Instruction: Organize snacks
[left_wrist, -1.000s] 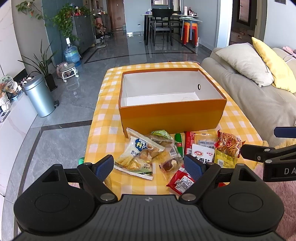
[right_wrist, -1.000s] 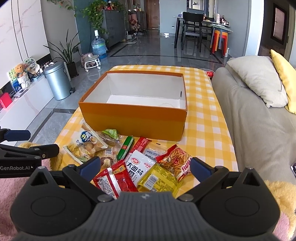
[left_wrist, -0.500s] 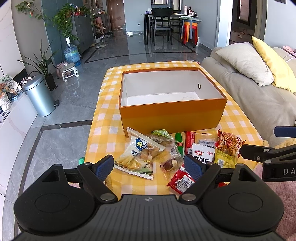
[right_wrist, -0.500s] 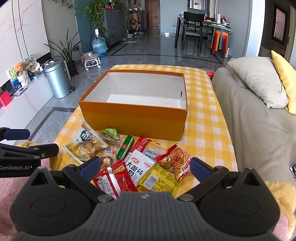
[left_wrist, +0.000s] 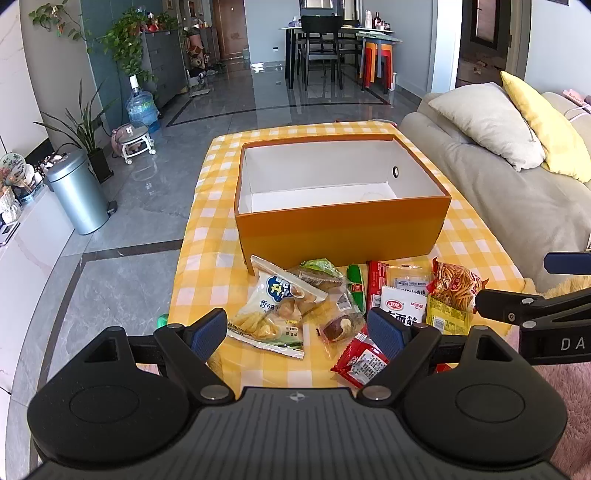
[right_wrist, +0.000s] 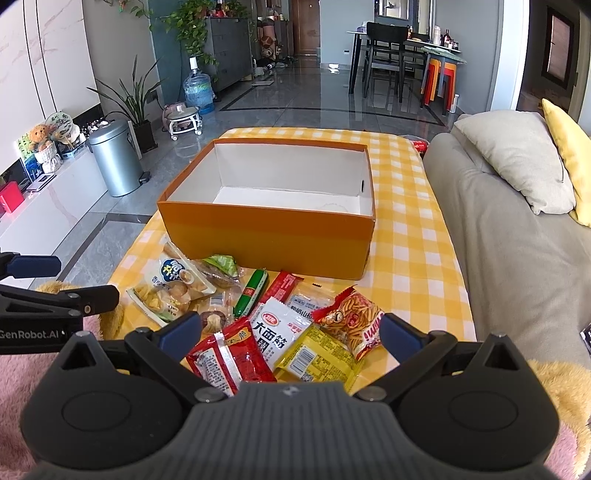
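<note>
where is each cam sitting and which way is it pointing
Left wrist: sits on the left gripper, facing forward over the snack pile toward the orange box; its open fingers show, and the right gripper at the right edge.
Right wrist: sits on the right gripper, facing the same way; the left gripper shows at the left edge.
Shared: box, snacks, checked tablecloth.

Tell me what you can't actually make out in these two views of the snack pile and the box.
- Orange box floor near its front wall: hidden by that wall in both views.
- Red packet: near end covered by the right gripper body, right wrist view.
- White packet: partly behind a pad of the left gripper, left wrist view.
- Small print on the yellow packet: too small.
</note>
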